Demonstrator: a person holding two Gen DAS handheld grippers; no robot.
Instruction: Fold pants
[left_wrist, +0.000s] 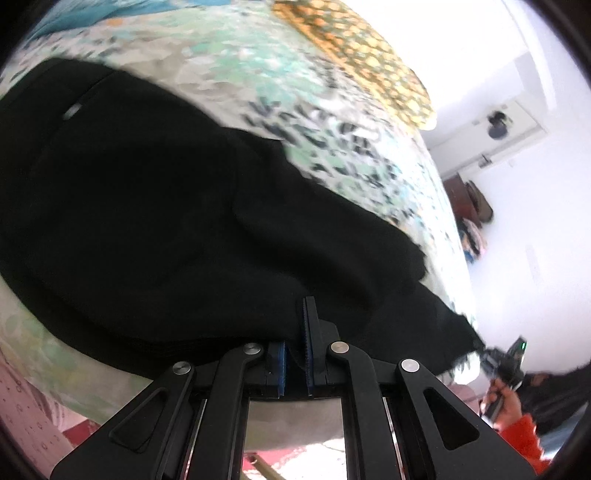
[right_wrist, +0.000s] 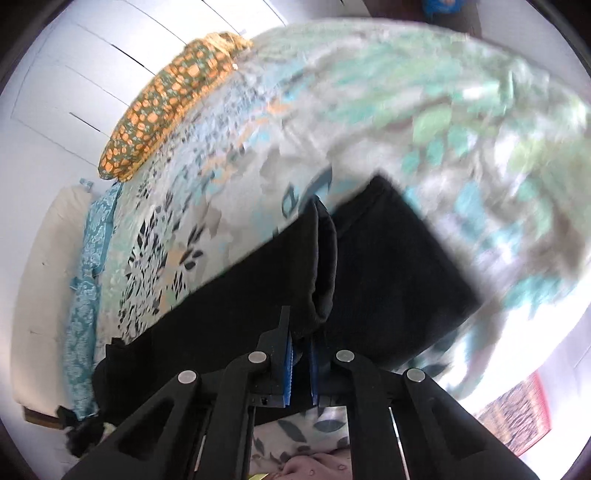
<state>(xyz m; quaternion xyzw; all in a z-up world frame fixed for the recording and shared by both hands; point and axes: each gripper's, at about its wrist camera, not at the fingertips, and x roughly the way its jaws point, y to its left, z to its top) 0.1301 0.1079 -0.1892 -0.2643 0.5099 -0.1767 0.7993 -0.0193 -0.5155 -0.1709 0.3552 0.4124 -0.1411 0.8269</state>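
Black pants (left_wrist: 166, 221) lie across a floral bedspread (left_wrist: 332, 122), lifted along their near edge. My left gripper (left_wrist: 295, 354) is shut on the pants' near edge, with cloth pinched between the blue pads. In the right wrist view the pants (right_wrist: 388, 266) hang in a fold over the bedspread (right_wrist: 406, 110). My right gripper (right_wrist: 301, 354) is shut on a bunched roll of the black cloth. The right gripper also shows far right in the left wrist view (left_wrist: 506, 365), at the pants' end.
An orange patterned pillow (left_wrist: 354, 48) lies at the bed's far side, also seen in the right wrist view (right_wrist: 166, 99). A blue patterned cloth (right_wrist: 88, 295) runs along the bed edge. White walls and a door (left_wrist: 491, 122) stand beyond.
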